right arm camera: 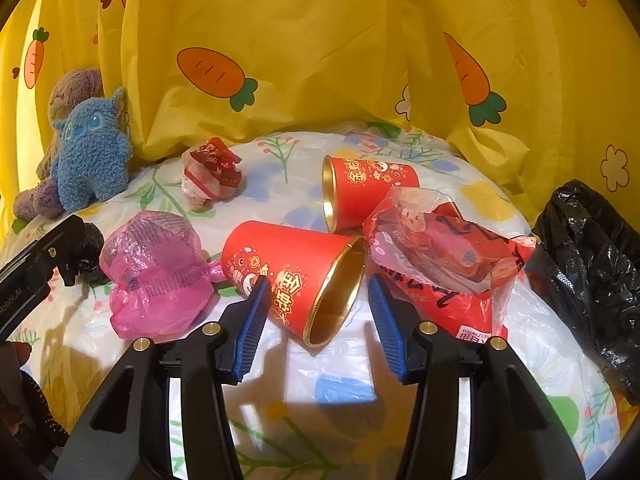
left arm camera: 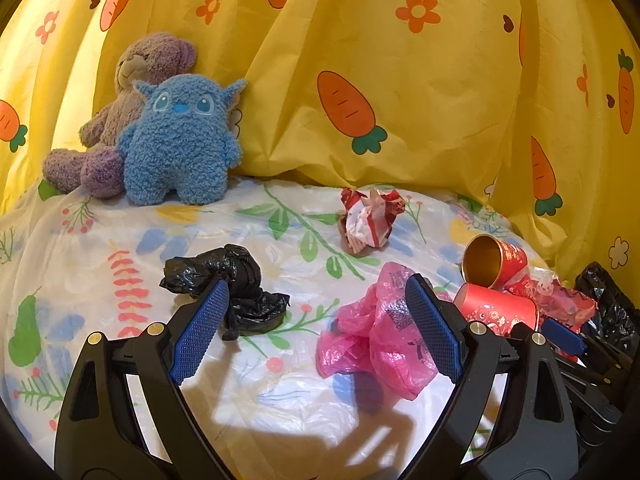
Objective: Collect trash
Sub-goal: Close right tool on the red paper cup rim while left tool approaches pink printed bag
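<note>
I see a worktop (left arm camera: 100, 240) under a glossy floral plastic cover, backed by a yellow curtain (left arm camera: 420, 92) printed with carrots and flowers. Sunlight throws hard shadows of the tools across the cover. Two plush toys sit at the far left against the curtain: a blue one (left arm camera: 180, 140) in front of a purple bear (left arm camera: 132, 92).

My left gripper (left arm camera: 316, 332) has its jaws spread wide and holds nothing. A crumpled black bag (left arm camera: 236, 284) lies just beyond the left finger, partly hidden by it, and a pink bag (left arm camera: 376, 336) lies just behind the right finger, bulging into the gap between the jaws. Farther off, near the curtain, sits a red-and-white wrapper (left arm camera: 368, 220).

My right gripper (right arm camera: 316, 316) is also wide and empty. A red cup (right arm camera: 296, 276) lies on its side with its gold-lined mouth towards me, its rim between the blue pads (right arm camera: 252, 328); whether either pad touches it, I cannot tell. A second cup (right arm camera: 364, 188) lies on its side behind it, mouth to the left. A clear-and-red snack packet (right arm camera: 444, 256) rests against both cups, just beyond the right finger. A large black bag (right arm camera: 592, 264) sits at the worktop's right edge.
</note>
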A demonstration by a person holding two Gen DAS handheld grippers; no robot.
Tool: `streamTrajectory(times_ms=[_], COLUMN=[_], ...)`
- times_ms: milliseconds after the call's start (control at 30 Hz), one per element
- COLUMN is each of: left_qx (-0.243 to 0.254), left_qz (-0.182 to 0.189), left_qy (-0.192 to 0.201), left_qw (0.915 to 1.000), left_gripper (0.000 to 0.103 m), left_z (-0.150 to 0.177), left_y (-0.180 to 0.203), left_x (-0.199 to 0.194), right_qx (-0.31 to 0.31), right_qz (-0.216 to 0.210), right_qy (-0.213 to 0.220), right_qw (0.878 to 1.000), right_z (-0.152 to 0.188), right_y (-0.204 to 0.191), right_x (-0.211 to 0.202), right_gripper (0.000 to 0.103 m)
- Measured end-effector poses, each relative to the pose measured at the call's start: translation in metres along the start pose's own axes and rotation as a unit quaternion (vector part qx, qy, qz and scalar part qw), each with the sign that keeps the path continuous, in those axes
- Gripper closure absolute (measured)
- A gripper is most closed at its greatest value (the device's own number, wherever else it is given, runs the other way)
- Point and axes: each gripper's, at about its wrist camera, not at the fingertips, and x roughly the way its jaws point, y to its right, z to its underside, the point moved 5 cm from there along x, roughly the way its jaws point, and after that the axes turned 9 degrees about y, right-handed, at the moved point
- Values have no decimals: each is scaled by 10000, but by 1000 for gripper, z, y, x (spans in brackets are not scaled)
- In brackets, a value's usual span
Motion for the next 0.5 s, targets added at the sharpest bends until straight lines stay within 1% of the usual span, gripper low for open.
streamTrajectory(times_ms=[167, 200, 267, 367, 500], left_qx=[107, 109, 117, 146, 188], left_qz=[64, 76, 93, 128, 203], left_qy=[-6, -8, -18, -25, -26], left_qw=[9999, 9999, 9999, 9998, 9996], left_gripper=[15, 15, 15, 15, 15], left_z=[1, 1, 1, 1, 1], left_y=[5, 5, 6, 7, 10], left_x=[1, 1, 1, 2, 1], right_qx=[-63, -87, -125, -160, -181], right_qz=[-142, -167, -194, -255, -316], right_qy=[-88, -83, -68, -22, 110], right_qw=[9998, 9998, 9997, 9995, 9993], right_z=[0, 0, 0, -1, -2], right_y=[-6, -8, -10, -12, -13], right_x=[5, 5, 5, 3, -2], right_gripper=[71, 73, 81, 89, 95])
